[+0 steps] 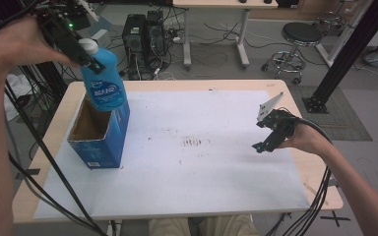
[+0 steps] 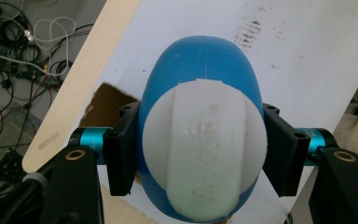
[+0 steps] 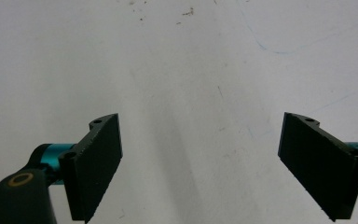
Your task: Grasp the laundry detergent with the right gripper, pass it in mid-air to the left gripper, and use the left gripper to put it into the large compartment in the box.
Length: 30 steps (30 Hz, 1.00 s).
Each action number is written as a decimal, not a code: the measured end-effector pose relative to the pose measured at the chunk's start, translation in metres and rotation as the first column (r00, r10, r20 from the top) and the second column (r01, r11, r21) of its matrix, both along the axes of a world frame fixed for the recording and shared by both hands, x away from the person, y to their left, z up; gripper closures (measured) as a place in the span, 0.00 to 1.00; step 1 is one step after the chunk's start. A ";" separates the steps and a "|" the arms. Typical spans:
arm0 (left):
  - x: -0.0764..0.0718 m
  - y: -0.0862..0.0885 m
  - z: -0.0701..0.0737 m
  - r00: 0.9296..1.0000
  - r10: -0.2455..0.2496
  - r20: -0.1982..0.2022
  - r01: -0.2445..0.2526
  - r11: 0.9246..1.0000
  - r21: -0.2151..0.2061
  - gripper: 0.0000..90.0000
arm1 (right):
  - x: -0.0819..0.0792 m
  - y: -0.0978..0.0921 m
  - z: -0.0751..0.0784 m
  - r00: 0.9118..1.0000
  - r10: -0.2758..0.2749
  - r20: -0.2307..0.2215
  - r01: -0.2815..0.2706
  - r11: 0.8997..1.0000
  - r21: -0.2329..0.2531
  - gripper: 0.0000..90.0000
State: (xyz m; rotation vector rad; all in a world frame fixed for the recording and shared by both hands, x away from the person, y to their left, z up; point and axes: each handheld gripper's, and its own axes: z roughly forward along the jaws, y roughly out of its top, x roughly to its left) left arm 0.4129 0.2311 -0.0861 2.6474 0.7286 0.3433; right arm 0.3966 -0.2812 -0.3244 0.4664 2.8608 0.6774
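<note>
The left claw (image 2: 200,154) is clamped on the neck of a blue bottle (image 1: 103,83), one black jaw on each side just under the white cap (image 2: 207,149). In the high view this claw (image 1: 86,61) sits at the upper left of the frame, with the bottle hanging upright below it, its long axis vertical. The bottle's base is at the mouth of an open blue box (image 1: 98,135) that stands on the left part of the bench (image 1: 44,142); it overlaps the far right corner of the opening, and I cannot tell whether the base is already inside the rim or just above it. The left gripper view looks straight down the bottle and shows the brown inside of the box to the lower left of it, so the bottle seems to sit toward one edge of the opening, not over its middle.

The right claw (image 1: 270,132) is at the right of the high view, held low over the white sheet (image 1: 202,187), well apart from the box. Its own view shows the jaws spread wide with nothing between them.

The coming move turns on the vertical line: bottle above, box below, and only the left hand is near enough to work along it.
</note>
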 end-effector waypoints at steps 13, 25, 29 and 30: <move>0.001 0.032 -0.024 0.996 0.078 -0.038 -0.077 0.997 0.028 0.42 | 0.000 0.002 -0.007 1.000 -0.008 -0.008 0.008 1.000 -0.009 0.14; 0.007 0.039 -0.081 0.992 0.081 -0.092 -0.076 0.995 0.058 0.42 | -0.002 0.002 -0.013 1.000 -0.018 -0.017 0.018 1.000 -0.014 0.14; 0.008 0.037 -0.106 0.991 0.071 -0.114 -0.062 0.995 0.081 0.42 | -0.003 0.003 -0.015 1.000 -0.021 -0.018 0.021 1.000 -0.015 0.14; 0.008 0.037 -0.112 0.990 0.071 -0.119 -0.062 0.995 0.083 0.42 | -0.003 0.003 -0.015 1.000 -0.016 -0.018 0.016 1.000 -0.017 0.14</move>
